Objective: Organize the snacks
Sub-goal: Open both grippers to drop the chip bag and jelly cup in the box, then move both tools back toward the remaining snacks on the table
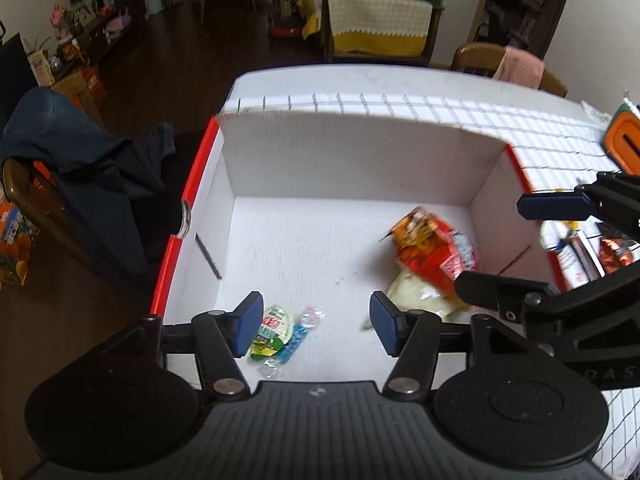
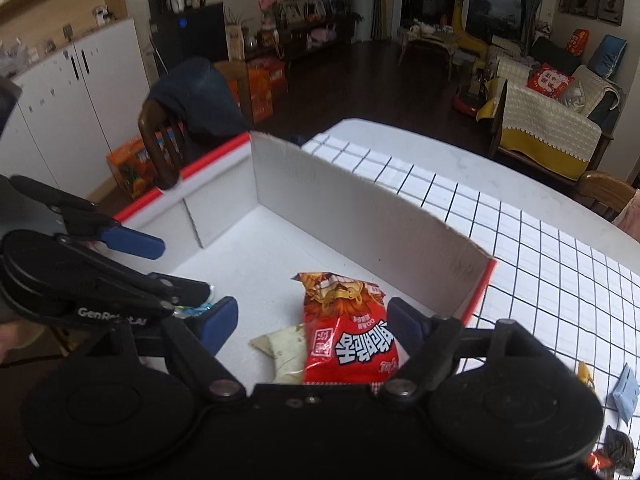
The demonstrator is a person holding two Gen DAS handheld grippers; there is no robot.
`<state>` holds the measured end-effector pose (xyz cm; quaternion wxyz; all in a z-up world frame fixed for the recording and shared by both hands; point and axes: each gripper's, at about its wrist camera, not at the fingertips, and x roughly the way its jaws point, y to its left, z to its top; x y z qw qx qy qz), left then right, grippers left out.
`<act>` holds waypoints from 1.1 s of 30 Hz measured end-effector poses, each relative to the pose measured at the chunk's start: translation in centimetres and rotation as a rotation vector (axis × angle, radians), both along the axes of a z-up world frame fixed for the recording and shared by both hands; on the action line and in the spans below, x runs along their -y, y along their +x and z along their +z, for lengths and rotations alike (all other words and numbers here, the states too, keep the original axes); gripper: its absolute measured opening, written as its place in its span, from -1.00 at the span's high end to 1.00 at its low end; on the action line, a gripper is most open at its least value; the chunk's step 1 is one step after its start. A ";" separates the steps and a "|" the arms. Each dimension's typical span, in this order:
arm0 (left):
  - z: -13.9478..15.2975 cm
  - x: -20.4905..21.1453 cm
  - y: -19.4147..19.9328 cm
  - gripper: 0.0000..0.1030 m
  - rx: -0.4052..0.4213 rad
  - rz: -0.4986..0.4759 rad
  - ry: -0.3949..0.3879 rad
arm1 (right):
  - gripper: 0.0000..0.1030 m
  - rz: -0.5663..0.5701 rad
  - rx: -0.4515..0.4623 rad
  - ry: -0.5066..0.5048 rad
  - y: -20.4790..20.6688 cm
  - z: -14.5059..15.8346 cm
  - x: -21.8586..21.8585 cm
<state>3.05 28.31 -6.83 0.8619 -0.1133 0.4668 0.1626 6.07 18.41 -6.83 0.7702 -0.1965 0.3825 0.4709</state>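
White cardboard box with red rims sits on the checked tablecloth. Inside lie one red snack bag over one pale packet, its end hidden, plus a small green and blue candy cluster, seen clearly only by left wrist. Left gripper and right gripper both gape wide, empty, above the box. Loose wrappers beside the box, partly cut off.
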 end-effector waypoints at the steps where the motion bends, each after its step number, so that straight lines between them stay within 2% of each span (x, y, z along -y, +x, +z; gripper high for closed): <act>1: 0.4 0.3 -0.2 -0.23 0.011 -0.004 0.006 | -0.62 -0.005 -0.001 0.013 -0.2 0.4 0.4; 11: 3.7 4.0 -1.3 -0.40 0.113 -0.045 0.029 | -0.82 -0.065 -0.023 0.132 -1.2 3.8 6.1; 15: 4.5 5.7 -1.3 -0.56 0.144 -0.059 0.026 | -0.93 -0.100 -0.026 0.167 -1.3 4.6 8.4; 17: 4.9 6.6 -1.2 -0.58 0.157 -0.070 0.018 | -0.95 -0.117 -0.022 0.178 -1.3 4.9 9.7; 26: 5.9 11.9 0.2 -0.65 0.203 -0.117 0.045 | -0.99 -0.191 0.003 0.182 -0.7 4.9 16.1; 31: 5.8 15.1 1.4 -0.85 0.238 -0.151 0.036 | -0.99 -0.224 0.013 0.146 0.1 4.2 20.2; 33: 5.6 16.4 2.1 -0.86 0.239 -0.165 0.025 | -0.99 -0.235 0.026 0.124 0.4 3.7 21.7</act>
